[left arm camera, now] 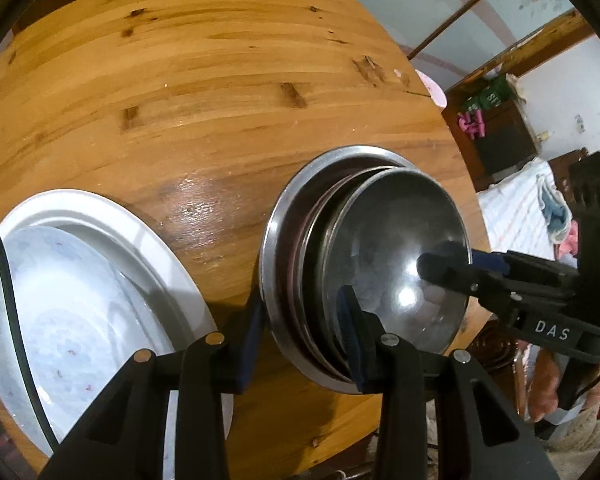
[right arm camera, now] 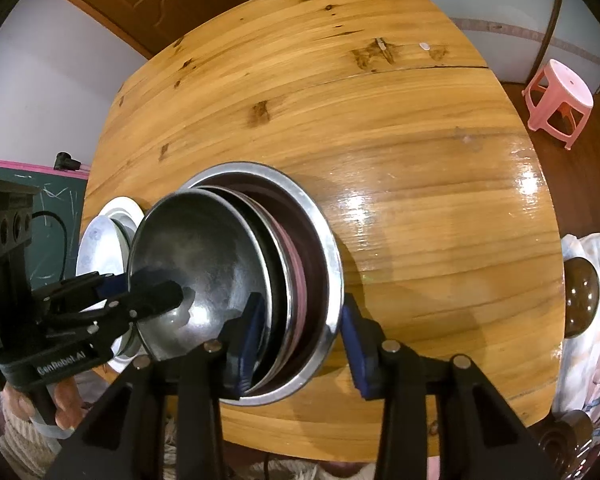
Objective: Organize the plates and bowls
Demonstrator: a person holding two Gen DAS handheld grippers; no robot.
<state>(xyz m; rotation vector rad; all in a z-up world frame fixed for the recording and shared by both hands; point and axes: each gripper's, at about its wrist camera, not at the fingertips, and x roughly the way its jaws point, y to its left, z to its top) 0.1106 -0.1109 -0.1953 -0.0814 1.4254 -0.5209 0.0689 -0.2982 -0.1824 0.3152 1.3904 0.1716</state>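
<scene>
A nested stack of steel bowls (left arm camera: 284, 216) (right arm camera: 324, 240), with a pinkish dish among them, sits on the round wooden table (left arm camera: 180, 100) near its front edge. The top bowl (left arm camera: 400, 240) (right arm camera: 204, 240) lies tilted in the stack. My left gripper (left arm camera: 302, 332) (right arm camera: 152, 286) clamps the stack's left rims, one finger outside the big bowl and one inside the top bowl. My right gripper (right arm camera: 300, 332) (left arm camera: 456, 264) clamps the opposite rims the same way. Two stacked white plates (left arm camera: 112, 220) (right arm camera: 100, 236) lie to the left of the bowls.
The table's front edge runs just below the bowls. A pink plastic stool (right arm camera: 560, 100) stands on the floor past the table's right side. A black cable (left arm camera: 12, 280) crosses the plates. A hand (right arm camera: 64, 404) holds the left gripper. Bedding (left arm camera: 516, 208) lies to the right.
</scene>
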